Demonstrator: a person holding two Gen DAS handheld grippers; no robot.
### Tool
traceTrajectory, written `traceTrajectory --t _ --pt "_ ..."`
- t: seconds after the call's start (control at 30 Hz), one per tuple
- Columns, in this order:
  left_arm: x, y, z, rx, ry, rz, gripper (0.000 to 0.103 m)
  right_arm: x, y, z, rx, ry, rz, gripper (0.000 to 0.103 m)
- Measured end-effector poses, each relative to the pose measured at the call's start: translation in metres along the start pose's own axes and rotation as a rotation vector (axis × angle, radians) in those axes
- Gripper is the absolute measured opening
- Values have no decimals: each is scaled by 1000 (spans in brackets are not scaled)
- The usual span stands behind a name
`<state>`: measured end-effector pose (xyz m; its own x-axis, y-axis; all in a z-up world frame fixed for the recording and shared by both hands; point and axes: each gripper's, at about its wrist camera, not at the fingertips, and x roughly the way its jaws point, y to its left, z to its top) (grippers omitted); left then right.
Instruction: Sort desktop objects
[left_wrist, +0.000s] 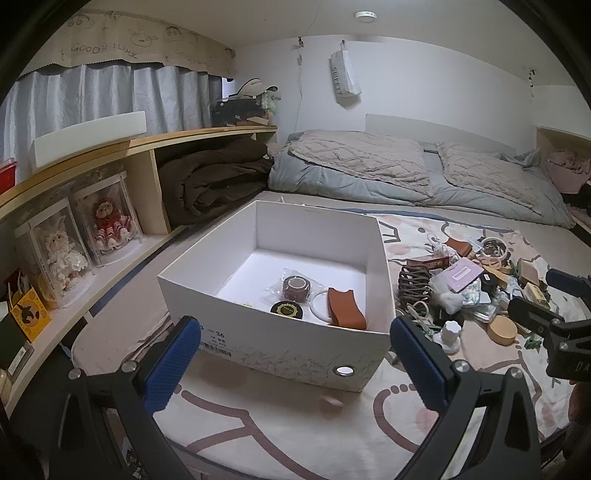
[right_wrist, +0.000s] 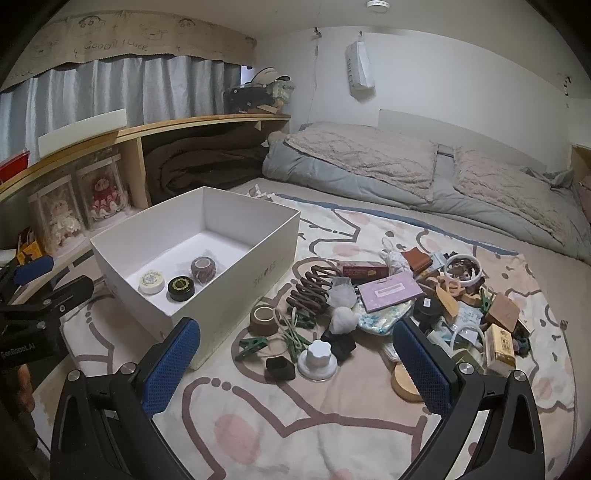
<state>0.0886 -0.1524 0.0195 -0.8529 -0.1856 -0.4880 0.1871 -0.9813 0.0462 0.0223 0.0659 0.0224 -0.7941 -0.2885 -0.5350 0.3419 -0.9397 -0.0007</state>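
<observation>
Both grippers, left (left_wrist: 291, 356) and right (right_wrist: 295, 360), gape empty; approach pile (right_wrist: 424, 295) at frame centre-right squarely, then fill box (right_wrist: 236, 295).

The left wrist view looks forward and slightly down, close to the open white cardboard box (left_wrist: 280, 328). The right wrist view sits further right, facing the pile of small desktop objects (right_wrist: 399, 295). Both share box, pile and patterned blanket (right_wrist: 258, 417).
</observation>
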Motion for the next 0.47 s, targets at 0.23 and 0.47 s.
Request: traceTrajectory --t 0.23,0.47 --pt "-1 -1 0 7 -2 0 103 -1 0 -1 0 1 1 103" --pt "-1 -3 0 0 -7 -9 103 -2 0 -1 1 3 10 103"
